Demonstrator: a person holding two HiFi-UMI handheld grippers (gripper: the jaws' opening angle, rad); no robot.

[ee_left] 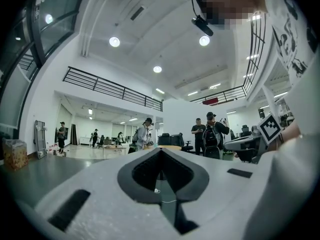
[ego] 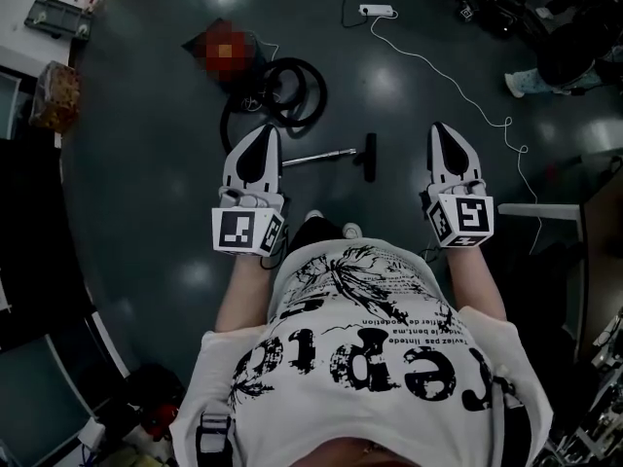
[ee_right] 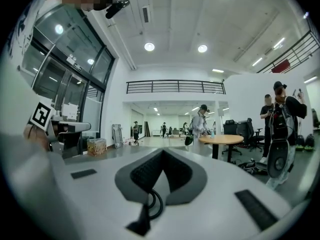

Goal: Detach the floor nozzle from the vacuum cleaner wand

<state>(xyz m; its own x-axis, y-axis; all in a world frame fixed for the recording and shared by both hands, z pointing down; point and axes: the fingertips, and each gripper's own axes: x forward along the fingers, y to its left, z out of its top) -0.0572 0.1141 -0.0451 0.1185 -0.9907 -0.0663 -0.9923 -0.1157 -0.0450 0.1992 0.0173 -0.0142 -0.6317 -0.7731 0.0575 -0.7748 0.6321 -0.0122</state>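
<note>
Seen from the head camera, a person in a white printed T-shirt [ego: 370, 358] held two grippers level above a dark, glossy floor [ego: 146, 163]. The left gripper [ego: 269, 129] and the right gripper [ego: 440, 127] were well apart, each with its jaws brought together on nothing. Between them, down on the floor, lay the vacuum cleaner wand [ego: 316, 157] with the black floor nozzle [ego: 370, 156] at its right end; whether the two were joined could not be made out at that size. Neither gripper touched them. A coiled black hose [ego: 287, 90] lay beyond the wand, and a white power strip [ego: 377, 10] trailed a white cable [ego: 487, 115] across the floor on the right. In the left gripper view, that tool [ee_left: 161, 151] showed its jaws pressed shut and empty, pointed across a bright hall where several people [ee_left: 210, 134] stood. In the right gripper view, the other tool [ee_right: 162, 154] was likewise closed with nothing in its grip, facing a round wooden table [ee_right: 222, 140] and a railed balcony [ee_right: 175, 86].
</note>
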